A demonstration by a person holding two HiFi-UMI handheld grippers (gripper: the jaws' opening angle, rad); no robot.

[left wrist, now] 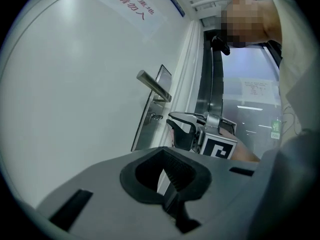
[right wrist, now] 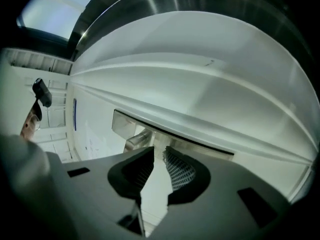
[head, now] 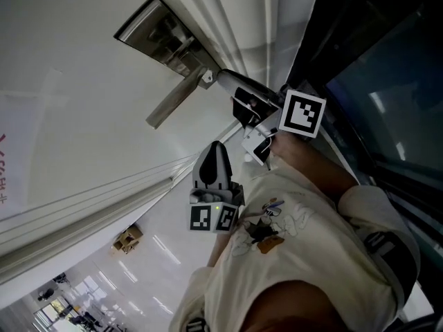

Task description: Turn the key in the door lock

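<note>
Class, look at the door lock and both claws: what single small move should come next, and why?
Likely ease the right claw forward until the key under the lever handle sits between its jaws. They stand apart with nothing between them, and the claw is short of the lock plate.

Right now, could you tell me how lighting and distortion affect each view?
Head view: rolled sideways, light streaks glare on the glossy floor. Left gripper view: dark fisheye corners, door handle sharp. Right gripper view: fisheye bows the door frame, lock plate dim and soft.
</note>
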